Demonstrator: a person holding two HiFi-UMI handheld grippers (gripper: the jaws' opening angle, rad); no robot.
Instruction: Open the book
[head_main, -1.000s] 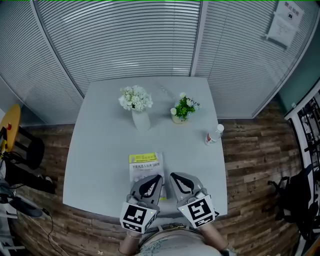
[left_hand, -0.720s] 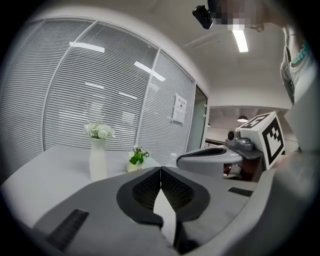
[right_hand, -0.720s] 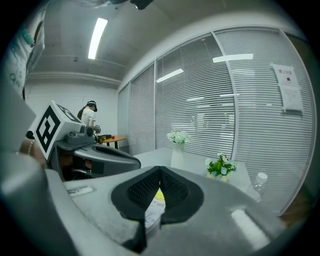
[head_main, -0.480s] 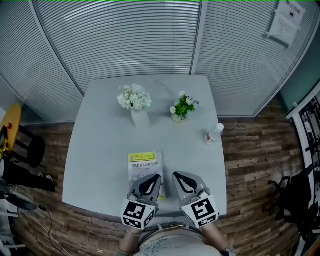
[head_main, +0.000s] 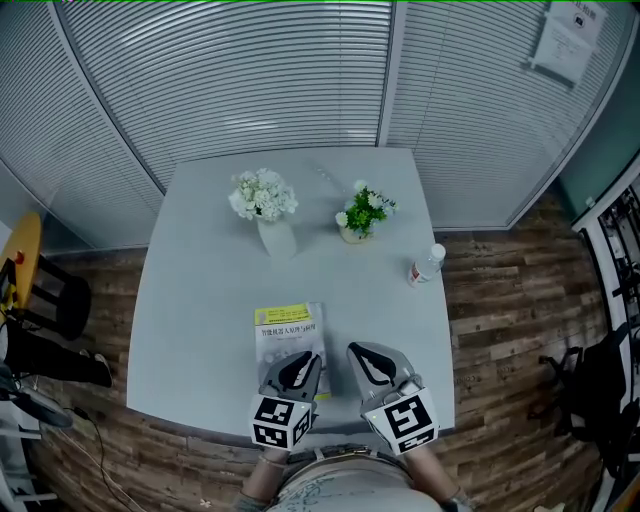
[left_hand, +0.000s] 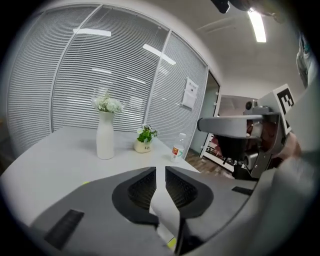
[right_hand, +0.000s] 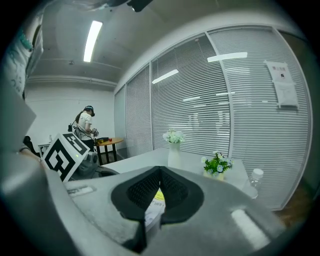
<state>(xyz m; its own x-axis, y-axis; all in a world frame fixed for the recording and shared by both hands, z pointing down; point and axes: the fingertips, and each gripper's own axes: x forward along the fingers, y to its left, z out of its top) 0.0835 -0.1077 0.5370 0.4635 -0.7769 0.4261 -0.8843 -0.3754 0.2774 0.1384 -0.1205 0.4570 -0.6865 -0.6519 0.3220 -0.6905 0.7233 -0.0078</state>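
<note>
Nearly at table (head_main: 196, 345) edge, book (head_main: 289, 328)

A book (head_main: 290, 333) is lying at the near edge of the table (head_main: 195, 300), a vase (head_main: 272, 238) and potted plant (head_main: 358, 220) standing side by side beyond it, a bottle (head_main: 425, 266) sitting at the right edge.
</note>
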